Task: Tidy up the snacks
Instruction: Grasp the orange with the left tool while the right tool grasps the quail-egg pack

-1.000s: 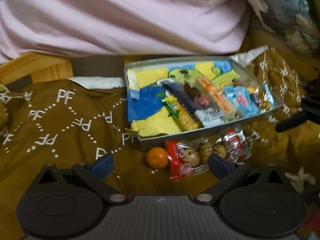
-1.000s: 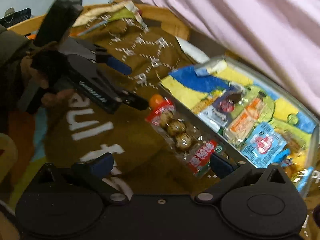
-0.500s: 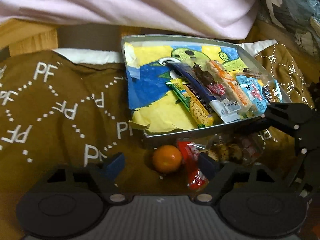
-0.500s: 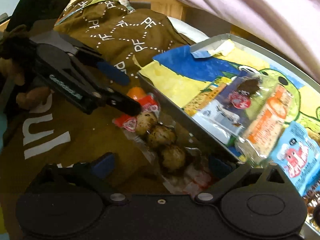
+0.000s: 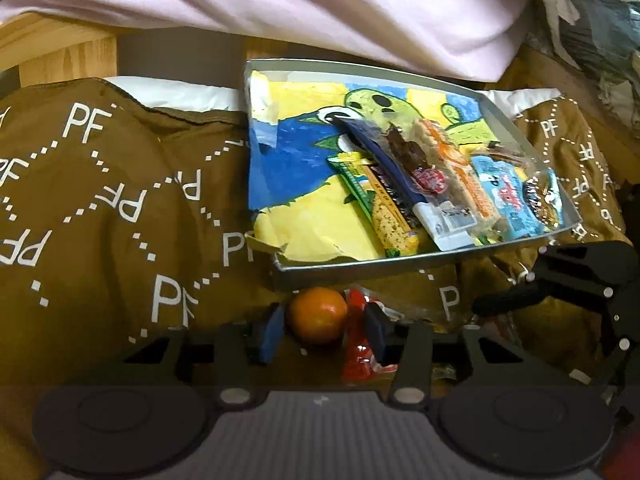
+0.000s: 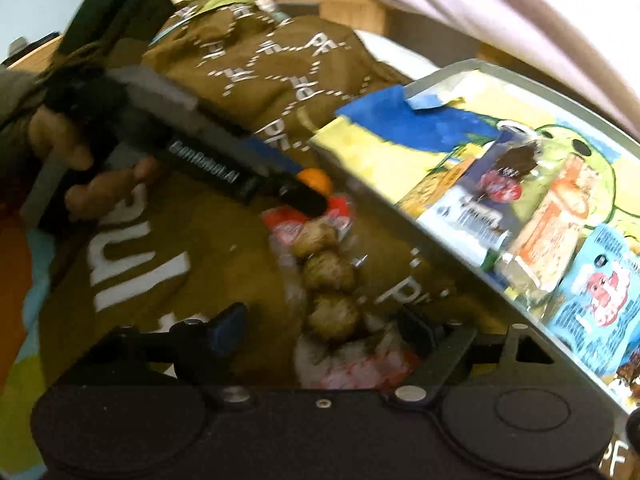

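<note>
Your left gripper brackets the orange — pads close on either side, contact unclear. Your right gripper spreads wide around the cookie pack. Both snacks lie on the brown blanket, just beside the metal tray.
</note>
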Action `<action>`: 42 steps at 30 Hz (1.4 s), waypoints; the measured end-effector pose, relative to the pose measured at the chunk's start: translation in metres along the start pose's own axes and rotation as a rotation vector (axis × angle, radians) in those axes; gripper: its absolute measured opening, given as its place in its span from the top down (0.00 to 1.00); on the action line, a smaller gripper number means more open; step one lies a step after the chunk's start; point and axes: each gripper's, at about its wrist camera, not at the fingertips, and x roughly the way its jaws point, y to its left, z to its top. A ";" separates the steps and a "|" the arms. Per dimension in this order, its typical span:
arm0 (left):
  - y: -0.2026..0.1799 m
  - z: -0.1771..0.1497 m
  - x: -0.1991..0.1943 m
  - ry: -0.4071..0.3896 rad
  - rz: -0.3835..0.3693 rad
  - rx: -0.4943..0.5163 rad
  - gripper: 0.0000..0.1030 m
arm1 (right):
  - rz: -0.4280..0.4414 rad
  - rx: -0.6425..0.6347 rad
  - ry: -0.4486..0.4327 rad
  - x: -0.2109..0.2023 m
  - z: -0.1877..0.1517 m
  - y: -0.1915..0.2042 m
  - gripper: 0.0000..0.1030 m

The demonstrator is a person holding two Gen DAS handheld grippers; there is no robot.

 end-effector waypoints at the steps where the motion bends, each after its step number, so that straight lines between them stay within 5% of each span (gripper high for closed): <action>1: -0.001 0.001 0.000 0.000 0.004 -0.002 0.50 | 0.003 0.004 0.006 0.006 0.003 -0.001 0.18; 7: -0.003 0.000 0.003 0.006 0.013 -0.010 0.59 | -0.036 -0.008 0.020 0.026 0.004 0.005 0.24; 9: -0.005 -0.002 0.001 -0.001 0.023 -0.021 0.61 | -0.058 -0.027 0.020 0.025 0.001 0.009 0.43; 12: -0.004 -0.005 -0.003 -0.003 0.019 -0.052 0.63 | -0.069 -0.018 0.018 0.018 -0.004 0.012 0.53; 31: -0.026 -0.080 -0.075 -0.054 0.028 -0.298 0.70 | -0.079 -0.063 0.024 -0.034 -0.058 0.072 0.59; 42: -0.032 -0.091 -0.079 -0.088 0.073 -0.241 0.74 | -0.144 -0.085 0.030 -0.032 -0.059 0.081 0.52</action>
